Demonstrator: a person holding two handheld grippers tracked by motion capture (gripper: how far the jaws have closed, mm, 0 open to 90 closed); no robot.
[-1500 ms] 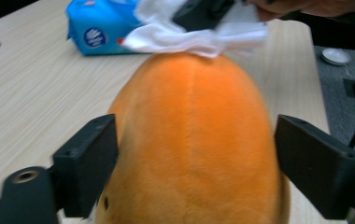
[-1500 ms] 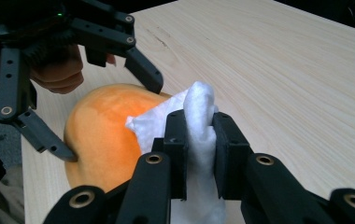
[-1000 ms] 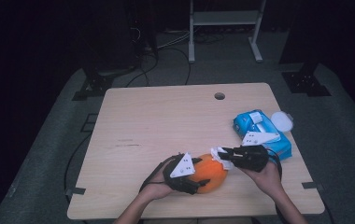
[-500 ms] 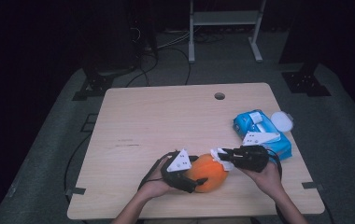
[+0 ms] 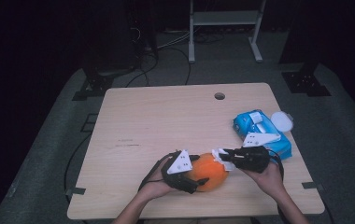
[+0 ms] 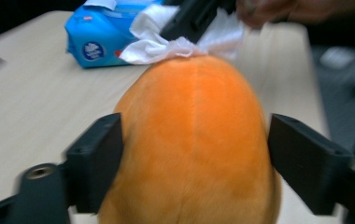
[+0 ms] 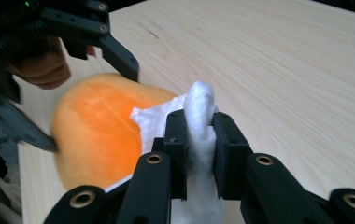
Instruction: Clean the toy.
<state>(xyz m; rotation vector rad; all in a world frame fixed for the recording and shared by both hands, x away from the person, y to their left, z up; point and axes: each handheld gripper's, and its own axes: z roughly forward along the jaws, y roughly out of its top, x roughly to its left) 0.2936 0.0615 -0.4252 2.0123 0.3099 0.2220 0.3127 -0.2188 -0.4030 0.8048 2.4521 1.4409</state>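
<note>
Dark lab — cables, rig stands

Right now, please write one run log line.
left tool: opening around orange toy | right tool: shut on tissue, touching toy | wipes pack: behind

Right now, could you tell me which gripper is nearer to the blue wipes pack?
Right. The right gripper sits just in front of the blue wipes pack; the left gripper is farther away, straddling the orange toy.

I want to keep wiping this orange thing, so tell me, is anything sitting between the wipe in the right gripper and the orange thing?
Nothing visible does. The right gripper is shut on the white wipe, and the wipe already lies against the orange toy. The left gripper straddles the toy from the opposite side; its jaws have just been opening.
</note>
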